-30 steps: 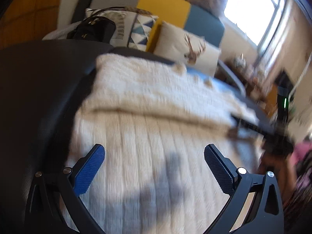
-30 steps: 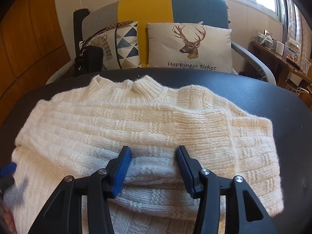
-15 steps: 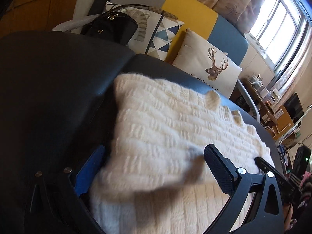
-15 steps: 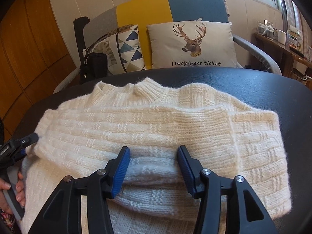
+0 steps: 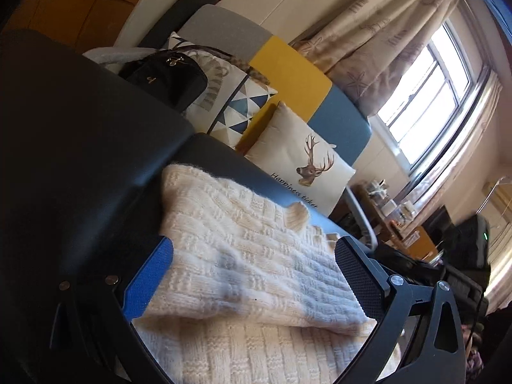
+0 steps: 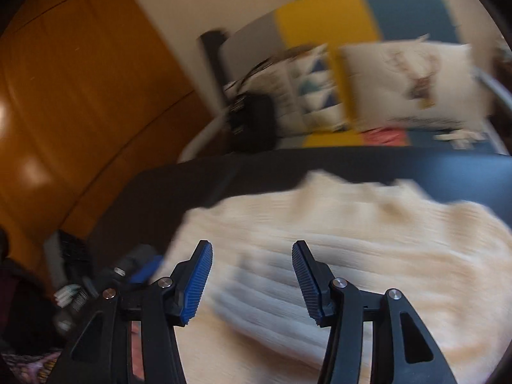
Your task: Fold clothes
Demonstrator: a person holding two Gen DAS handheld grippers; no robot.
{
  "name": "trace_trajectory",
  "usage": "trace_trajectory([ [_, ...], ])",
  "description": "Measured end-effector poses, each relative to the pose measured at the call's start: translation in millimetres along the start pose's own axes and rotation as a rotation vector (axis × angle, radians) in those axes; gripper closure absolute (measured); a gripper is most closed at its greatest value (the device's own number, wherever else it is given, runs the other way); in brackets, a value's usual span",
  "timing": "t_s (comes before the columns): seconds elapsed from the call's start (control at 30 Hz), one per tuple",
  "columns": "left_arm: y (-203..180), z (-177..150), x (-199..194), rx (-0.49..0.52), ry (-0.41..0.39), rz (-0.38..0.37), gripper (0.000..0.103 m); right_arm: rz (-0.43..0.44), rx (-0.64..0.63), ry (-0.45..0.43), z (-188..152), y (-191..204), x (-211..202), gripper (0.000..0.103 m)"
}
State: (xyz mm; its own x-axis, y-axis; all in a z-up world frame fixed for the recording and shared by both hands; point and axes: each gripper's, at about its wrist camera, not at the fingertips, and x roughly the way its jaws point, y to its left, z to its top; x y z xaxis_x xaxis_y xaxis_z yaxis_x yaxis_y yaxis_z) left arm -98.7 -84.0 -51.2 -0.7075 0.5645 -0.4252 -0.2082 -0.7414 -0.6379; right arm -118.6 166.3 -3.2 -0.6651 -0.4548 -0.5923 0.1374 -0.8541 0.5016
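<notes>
The cream knit sweater [image 5: 256, 265] lies part-folded on the black table [image 5: 80, 147]; left gripper [image 5: 252, 275] and right gripper [image 6: 251, 283] both gape, released; best re-grip the near folded edge squarely, evenly.

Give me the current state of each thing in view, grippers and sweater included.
left gripper: open, folded sweater layer between its fingers, not clamped.
right gripper: open, above the sweater, view blurred.
sweater: cream knit, lying on the black table, one part folded over the rest.
black bag: upright on the sofa, closed as far as visible.
deer pillow: propped against the sofa back.
</notes>
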Motion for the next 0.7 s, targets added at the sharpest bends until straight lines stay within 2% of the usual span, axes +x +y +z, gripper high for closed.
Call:
trace_trajectory([
  [0.07,14.4,0.2,-5.4,-0.063,-0.018,-0.016,0.000,0.123,0.029,0.094,16.4,14.4,38.7,0.050],
  [0.13,27.6,-1.4,-4.6,-0.136,0.010,-0.041,0.000,0.208,0.061,0.186,27.3,23.4,75.7,0.050],
  [0.27,19.6,-2.0,-16.1,-0.084,-0.045,-0.124,0.000,0.334,0.121,0.334,44.8,38.5,138.2,0.050],
  [0.37,5.4,-3.7,-15.8,-0.005,-0.048,-0.177,0.000,0.369,0.153,0.421,50.6,42.0,171.4,0.050],
  [0.47,4.1,-4.9,0.2,0.002,0.033,-0.164,0.000,0.349,0.120,0.497,47.5,46.9,194.9,0.050],
  [0.6,18.1,-4.9,0.2,-0.065,0.046,-0.153,0.000,0.358,0.162,0.462,51.3,37.0,206.3,0.051],
  [0.7,13.9,-7.9,-2.1,-0.044,0.050,-0.113,0.000,0.351,0.188,0.430,55.2,29.5,212.8,0.057],
])
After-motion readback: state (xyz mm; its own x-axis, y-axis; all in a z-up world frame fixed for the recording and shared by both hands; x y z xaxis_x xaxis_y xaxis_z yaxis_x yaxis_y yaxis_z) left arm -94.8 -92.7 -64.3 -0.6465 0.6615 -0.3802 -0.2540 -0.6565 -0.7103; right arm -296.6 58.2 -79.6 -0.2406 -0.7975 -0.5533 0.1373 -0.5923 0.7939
